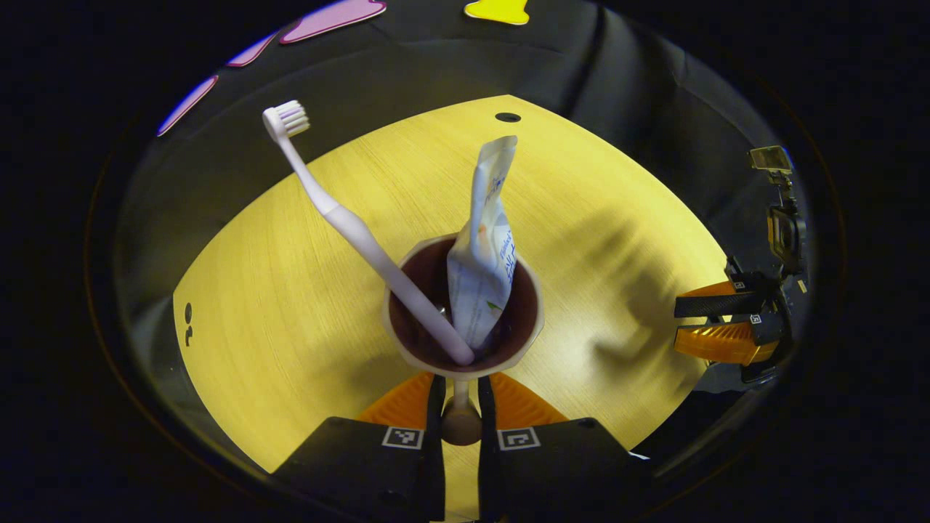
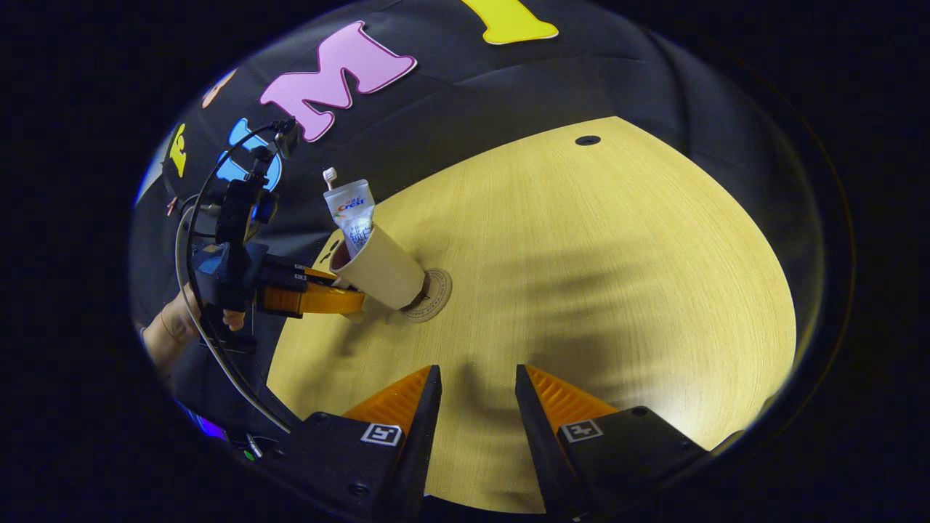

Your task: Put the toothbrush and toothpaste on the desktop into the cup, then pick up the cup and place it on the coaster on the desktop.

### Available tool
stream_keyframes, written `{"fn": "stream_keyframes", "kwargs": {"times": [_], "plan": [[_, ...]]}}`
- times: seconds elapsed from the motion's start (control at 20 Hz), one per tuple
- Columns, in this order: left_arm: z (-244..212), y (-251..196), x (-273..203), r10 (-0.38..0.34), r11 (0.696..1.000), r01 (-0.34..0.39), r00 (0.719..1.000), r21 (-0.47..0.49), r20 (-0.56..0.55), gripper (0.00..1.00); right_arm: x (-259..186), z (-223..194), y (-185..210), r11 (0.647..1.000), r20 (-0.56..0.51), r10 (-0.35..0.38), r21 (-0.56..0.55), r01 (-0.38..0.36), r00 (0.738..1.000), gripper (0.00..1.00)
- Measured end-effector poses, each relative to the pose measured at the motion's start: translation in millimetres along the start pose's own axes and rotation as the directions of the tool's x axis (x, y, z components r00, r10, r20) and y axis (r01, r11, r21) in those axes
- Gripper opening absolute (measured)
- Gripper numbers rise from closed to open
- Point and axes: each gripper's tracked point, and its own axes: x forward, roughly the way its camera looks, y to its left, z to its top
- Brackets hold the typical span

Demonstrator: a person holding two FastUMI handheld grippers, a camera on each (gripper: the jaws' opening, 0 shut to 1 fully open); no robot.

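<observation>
Cup (image 1: 465,305) first — a pale, smooth tapered cup with a dark inside and a slightly scalloped rim, seen from above in the left gripper view. Leaning out of it to the upper left is the toothbrush (image 1: 341,218), a slim, pale matte handle with a small white bristled head; beside it stands the toothpaste (image 1: 485,247), a crinkled white tube with its flat crimped end uppermost. In the right gripper view the cup (image 2: 381,270) tilts, its base at or just above the coaster (image 2: 430,293), a thin round disc with a printed ring; whether it touches, I cannot tell.

The left gripper (image 1: 460,407) has its fingers drawn close together, clamped on the near wall of the cup at the rim, one inside and one outside. In the right gripper view it reaches in from the left, with a hand (image 2: 174,327) behind it.

The right gripper (image 2: 472,396) holds nothing — its fingers stand apart over bare tabletop, well away from the cup.

The table (image 2: 617,290) is light wood with fine straight grain, its curved far edge meeting the black cloth wall, with wide open surface to the right of the coaster.
</observation>
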Motion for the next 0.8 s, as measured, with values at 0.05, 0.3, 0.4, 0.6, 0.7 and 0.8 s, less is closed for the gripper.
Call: {"fn": "stream_keyframes", "kwargs": {"times": [0.05, 0.3, 0.4, 0.6, 0.7, 0.8], "plan": [[-0.1, 1.4, -1.0, -0.002, 1.000, 0.002, 1.000, 0.002, -0.003, 0.23, -1.6, 0.5, -0.1, 1.000, 0.001, -0.002, 0.003, 0.002, 1.000, 0.64], [-1.5, 2.1, -0.4, 0.003, 1.000, -0.002, 1.000, 0.014, -0.010, 0.23, -7.3, 1.8, -5.4, 1.000, 0.004, -0.015, 0.012, 0.015, 1.000, 0.64], [-1.7, 3.2, -0.3, 0.009, 1.000, -0.009, 1.000, 0.021, -0.009, 0.23, -8.3, 1.4, -8.8, 1.000, 0.003, -0.018, 0.015, 0.018, 1.000, 0.64], [-3.3, 2.4, -0.2, 0.008, 1.000, -0.008, 1.000, 0.013, -0.019, 0.23, -6.7, 2.2, -9.8, 1.000, 0.002, -0.024, 0.017, 0.024, 1.000, 0.64], [-3.8, 2.4, 0.1, 0.008, 1.000, -0.008, 1.000, 0.015, -0.021, 0.23, -7.5, 2.8, -10.1, 0.999, 0.003, -0.025, 0.021, 0.025, 1.000, 0.64], [-3.5, 2.4, 0.6, 0.009, 1.000, -0.009, 1.000, 0.017, -0.016, 0.27, -6.8, 1.7, -11.7, 0.999, -0.001, -0.028, 0.022, 0.028, 1.000, 0.64]]}}
